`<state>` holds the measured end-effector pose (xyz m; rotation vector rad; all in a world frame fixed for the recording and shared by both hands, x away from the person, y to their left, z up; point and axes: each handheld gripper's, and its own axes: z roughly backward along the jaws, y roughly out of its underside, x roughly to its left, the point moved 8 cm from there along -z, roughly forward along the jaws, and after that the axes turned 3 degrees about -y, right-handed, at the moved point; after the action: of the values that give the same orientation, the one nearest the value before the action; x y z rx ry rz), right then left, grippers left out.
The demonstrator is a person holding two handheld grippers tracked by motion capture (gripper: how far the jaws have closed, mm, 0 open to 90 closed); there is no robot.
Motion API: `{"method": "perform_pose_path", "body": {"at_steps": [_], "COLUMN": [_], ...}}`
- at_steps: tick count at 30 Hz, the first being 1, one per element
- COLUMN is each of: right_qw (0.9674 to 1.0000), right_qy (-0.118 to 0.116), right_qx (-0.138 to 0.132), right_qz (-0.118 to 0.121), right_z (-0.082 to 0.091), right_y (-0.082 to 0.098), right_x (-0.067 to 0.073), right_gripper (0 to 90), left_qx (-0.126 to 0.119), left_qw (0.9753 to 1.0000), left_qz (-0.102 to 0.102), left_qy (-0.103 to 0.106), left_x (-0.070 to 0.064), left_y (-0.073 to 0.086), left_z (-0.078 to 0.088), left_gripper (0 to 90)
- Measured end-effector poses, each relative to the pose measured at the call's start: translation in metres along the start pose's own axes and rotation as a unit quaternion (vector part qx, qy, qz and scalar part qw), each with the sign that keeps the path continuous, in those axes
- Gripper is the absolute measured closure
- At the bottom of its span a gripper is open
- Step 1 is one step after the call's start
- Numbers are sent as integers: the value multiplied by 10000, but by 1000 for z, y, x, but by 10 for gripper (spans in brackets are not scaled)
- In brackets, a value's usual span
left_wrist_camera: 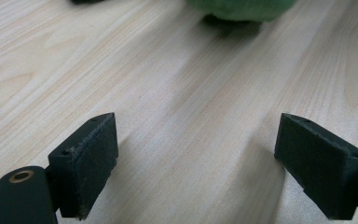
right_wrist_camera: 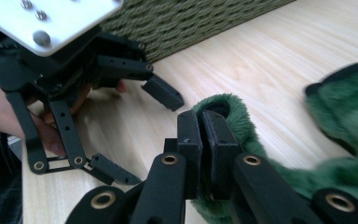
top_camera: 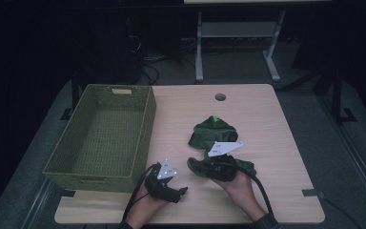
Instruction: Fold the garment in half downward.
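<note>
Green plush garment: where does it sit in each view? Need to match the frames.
High view: green plush garment at table centre, its near end in the right gripper.
Left gripper view: top edge, right of centre.
Right gripper view: lower right, a fold pinched between the jaws.
Shared landmark: wooden table.

High view dim, dark surroundings; gripper views brighter, slight blur.
</note>
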<state>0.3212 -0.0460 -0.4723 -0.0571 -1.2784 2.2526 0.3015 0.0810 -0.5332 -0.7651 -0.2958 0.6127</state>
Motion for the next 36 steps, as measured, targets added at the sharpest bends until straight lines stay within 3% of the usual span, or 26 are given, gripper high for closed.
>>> {"method": "perform_pose_path", "body": {"at_steps": [10, 19, 26, 36], "right_qw": [9996, 9976, 9928, 9853], "right_qy": [247, 581, 1053, 1551], "right_qx": [-113, -154, 128, 466], "right_qz": [-99, -356, -555, -545], "right_z": [26, 45, 50, 63], "right_y": [6, 19, 39, 58], "right_x": [-16, -39, -58, -72], "right_gripper": [855, 847, 806, 758], "left_qx": [1, 4, 18, 17], "left_qw": [10000, 10000, 10000, 10000], "left_qz": [-6, -10, -25, -31], "left_qy": [4, 5, 10, 14], "left_x": [0, 0, 0, 0], "left_y": [0, 0, 0, 0], "left_z": [0, 0, 0, 0], "left_gripper": [128, 128, 128, 128]}}
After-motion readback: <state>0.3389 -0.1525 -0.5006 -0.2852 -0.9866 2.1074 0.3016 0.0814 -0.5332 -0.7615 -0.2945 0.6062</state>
